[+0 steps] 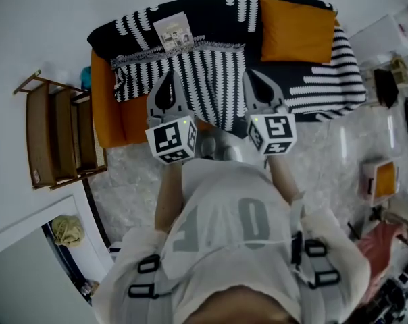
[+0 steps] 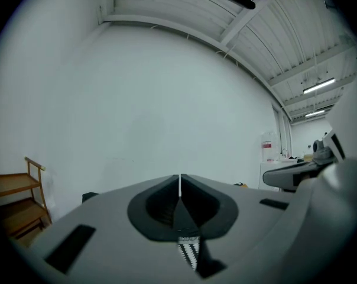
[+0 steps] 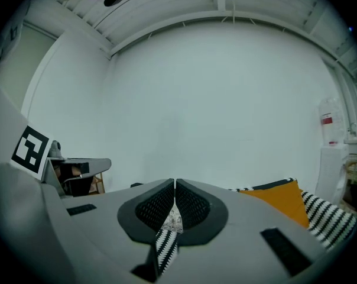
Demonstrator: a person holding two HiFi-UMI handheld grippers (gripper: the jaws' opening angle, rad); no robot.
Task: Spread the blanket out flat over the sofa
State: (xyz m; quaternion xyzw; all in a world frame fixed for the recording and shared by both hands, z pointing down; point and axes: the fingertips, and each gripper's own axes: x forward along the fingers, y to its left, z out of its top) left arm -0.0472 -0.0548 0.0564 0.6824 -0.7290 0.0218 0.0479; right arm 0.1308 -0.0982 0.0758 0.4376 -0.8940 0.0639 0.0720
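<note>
Both grippers are clamped on the blanket. The left gripper has its jaws fully together w/ a sliver of black-and-white weave pinched in them and trailing just below the pads. The right gripper is the same, w/ striped fabric hanging under its closed jaws. They're held side by side, apart, above the front of the sofa, prob. so the edge stays stretched between two points & the cloth can be drawn out w/o bunching. The striped section covers only the middle of the seat & front, and orange upholstery is bare at the left, so it isn't spread yet. An orange cushion & a booklet sit on the sofa and may get in the way. Can't tell from the head view whether the dark dashed cloth over the backrest & right end is the same blanket or a separate throw.
</note>
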